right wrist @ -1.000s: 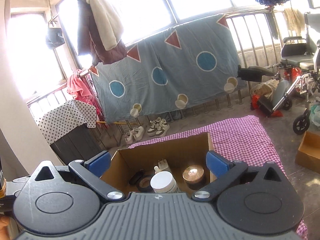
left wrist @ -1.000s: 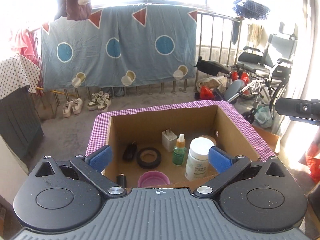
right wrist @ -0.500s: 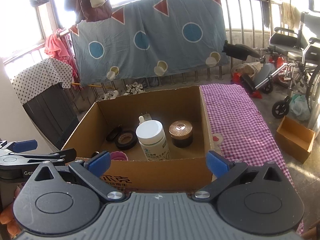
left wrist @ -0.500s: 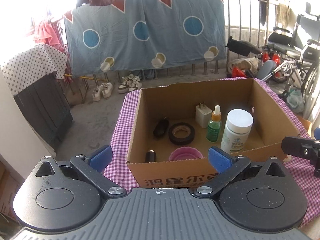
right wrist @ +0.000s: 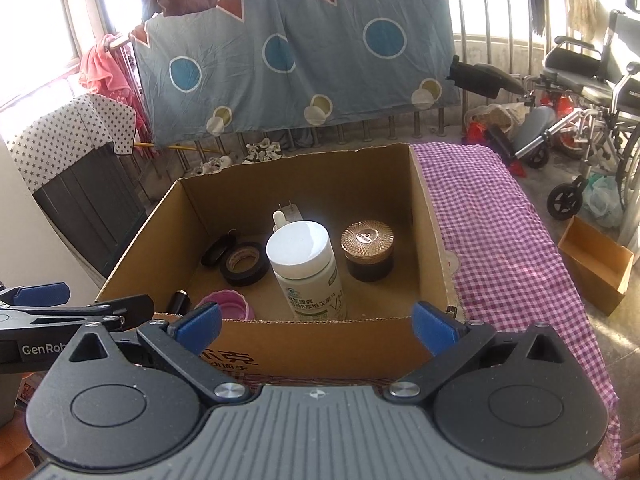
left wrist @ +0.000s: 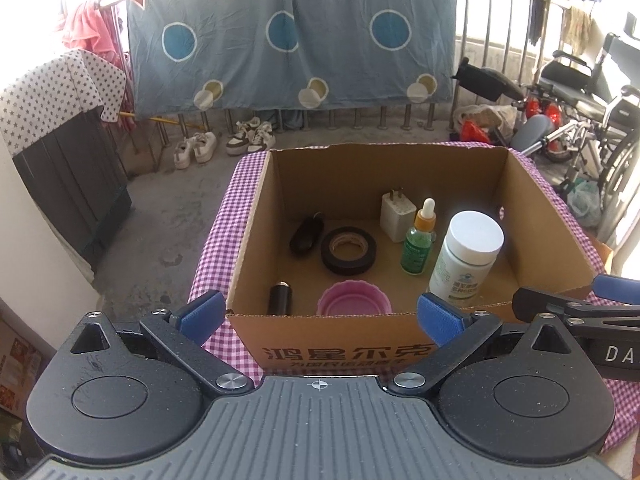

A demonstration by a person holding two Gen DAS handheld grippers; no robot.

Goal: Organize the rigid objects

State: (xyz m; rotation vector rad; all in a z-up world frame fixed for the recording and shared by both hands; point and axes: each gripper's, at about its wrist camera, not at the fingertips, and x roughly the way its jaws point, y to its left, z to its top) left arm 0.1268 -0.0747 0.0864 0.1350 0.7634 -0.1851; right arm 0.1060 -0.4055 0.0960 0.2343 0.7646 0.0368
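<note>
Cardboard box (left wrist: 340,344), brown and open-topped with dark printed characters on its near wall, sits on a bench covered in purple-and-white checked cloth (right wrist: 492,240), and all the small stuff is inside it. Tallest thing in there is a white plastic bottle with a white screw cap (left wrist: 466,258), standing upright toward the front right. Just beside it, on its left, is a small green dropper bottle with an orange collar (left wrist: 419,240), and behind that a white plug-in charger block (left wrist: 397,216) with its prongs pointing up. A black roll of tape (left wrist: 348,250) lies flat mid-floor, with a dark oval thing (left wrist: 306,234) next to it that I honestly can't identify. Up against the near wall there's a pink scalloped plastic lid (left wrist: 354,302) and a short black cylinder (left wrist: 280,299). From the right side you can also see a dark jar with a coppery patterned lid (right wrist: 368,250) to the right of the white bottle.

Both sets of tongs hover just short of the box's near wall. Left tongs (left wrist: 320,316) are spread wide, nothing in them. Right tongs (right wrist: 316,326) same deal, wide apart and empty, sitting right next to the left one.
</note>
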